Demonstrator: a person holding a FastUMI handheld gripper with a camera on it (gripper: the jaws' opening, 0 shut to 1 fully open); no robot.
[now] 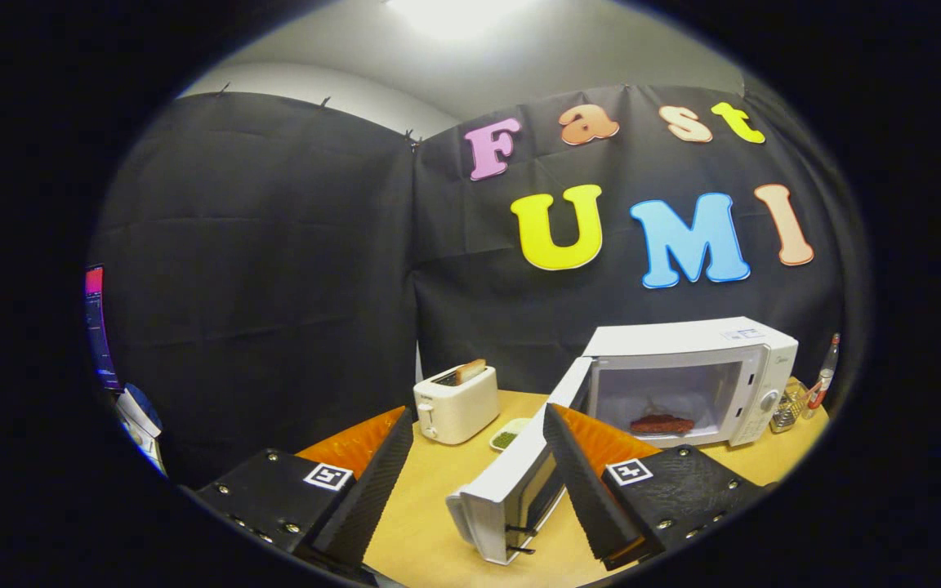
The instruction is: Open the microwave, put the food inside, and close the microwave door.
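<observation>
- Gripper [470, 457] held spread wide, nothing between its fingers; the left finger [372, 482] and right finger [585, 482] stand well apart above the wooden table [438, 506].
- Microwave door [511, 482] swung fully open, lying between the fingers and close to the right one; that finger covers part of its window, and whether finger and door touch cannot be told.
- Microwave [683, 380], white, stands beyond the right finger with its cavity exposed and lit.
- Food [661, 424], a flat reddish-brown piece, rests on the cavity floor; its exact kind cannot be made out.
- Control panel with a round knob sits on the microwave's far side; a small mark on the panel and a sticker on the top are too small to read.
- Toaster [456, 403], white, stands beyond the gap between the fingers, a slice of bread [470, 371] sticking up from its slot.
- Small dish [508, 435] with something green lies between toaster and door, partly hidden by the door.
- Glass jar [789, 406] and bottle [823, 380] stand past the microwave, blurred and cut off.
</observation>
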